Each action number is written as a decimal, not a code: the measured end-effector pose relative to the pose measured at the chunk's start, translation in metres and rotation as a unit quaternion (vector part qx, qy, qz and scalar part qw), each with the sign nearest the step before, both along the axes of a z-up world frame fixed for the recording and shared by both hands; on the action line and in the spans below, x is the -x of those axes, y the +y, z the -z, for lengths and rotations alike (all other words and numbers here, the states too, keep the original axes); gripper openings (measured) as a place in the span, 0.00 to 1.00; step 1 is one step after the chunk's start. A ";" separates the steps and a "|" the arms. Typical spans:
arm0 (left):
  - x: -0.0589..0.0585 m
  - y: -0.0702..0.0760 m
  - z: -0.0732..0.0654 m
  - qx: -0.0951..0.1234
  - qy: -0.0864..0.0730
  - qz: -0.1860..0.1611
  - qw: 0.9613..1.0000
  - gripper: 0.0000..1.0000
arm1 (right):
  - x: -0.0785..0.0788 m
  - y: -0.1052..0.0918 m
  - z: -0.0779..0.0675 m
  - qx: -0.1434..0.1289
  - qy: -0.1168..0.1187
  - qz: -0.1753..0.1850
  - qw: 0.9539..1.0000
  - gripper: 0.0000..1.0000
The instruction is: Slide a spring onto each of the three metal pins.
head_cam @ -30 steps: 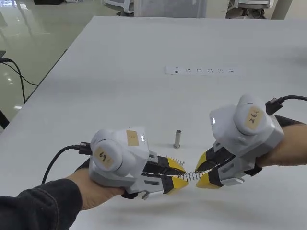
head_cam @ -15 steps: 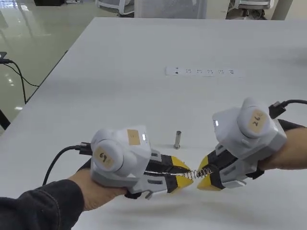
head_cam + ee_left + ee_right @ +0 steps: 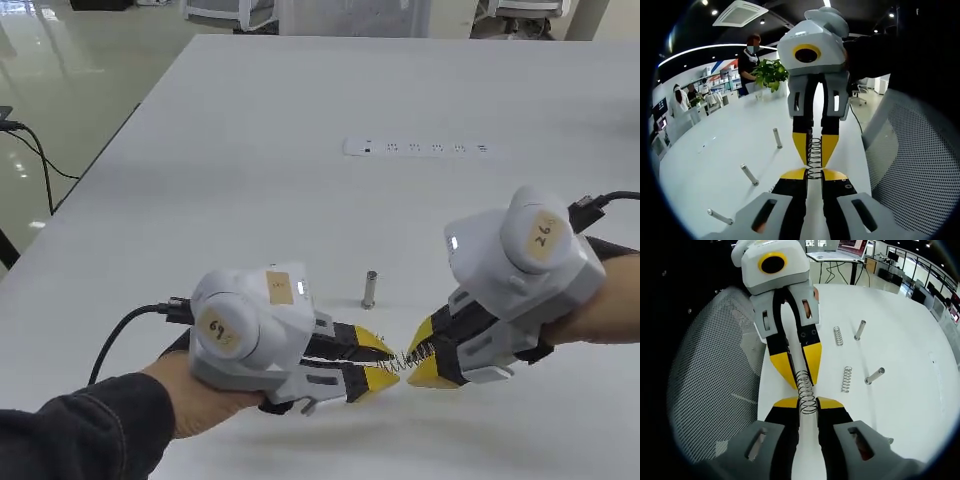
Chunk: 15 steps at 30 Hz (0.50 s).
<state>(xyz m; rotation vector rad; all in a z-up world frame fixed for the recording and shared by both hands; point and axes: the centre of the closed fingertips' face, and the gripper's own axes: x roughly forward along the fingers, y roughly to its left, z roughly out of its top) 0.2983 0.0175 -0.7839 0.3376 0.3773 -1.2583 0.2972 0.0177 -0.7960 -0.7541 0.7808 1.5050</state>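
- One white workbench carries everything I am working with and runs well past both tools.
- One mesh chair sits off the bench edge in the left gripper view.
- Two tools meet tip to tip over the near part of the bench: my left gripper and my right gripper point straight at each other.
- Both pairs of jaws are pinched in on the same spring, the left on one end and the right on the other. The coil bridges the gap between the yellow tips.
- One power strip lies flat farther out, well apart from the grippers.
- Three metal pins are on the bench in the left gripper view. In the head view I see one standing upright just beyond the meeting tips.
- Two loose springs lie flat in the right gripper view, each near a pin but apart from it.
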 end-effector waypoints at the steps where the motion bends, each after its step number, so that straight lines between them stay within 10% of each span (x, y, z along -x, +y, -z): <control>1: 0.000 0.000 0.000 -0.001 0.000 0.000 1.000 0.07 | 0.000 0.001 -0.001 -0.002 0.001 0.000 1.000 0.14; 15: 0.001 0.001 0.003 -0.006 0.000 0.000 1.000 0.07 | 0.005 0.012 -0.016 -0.018 0.012 0.001 1.000 0.13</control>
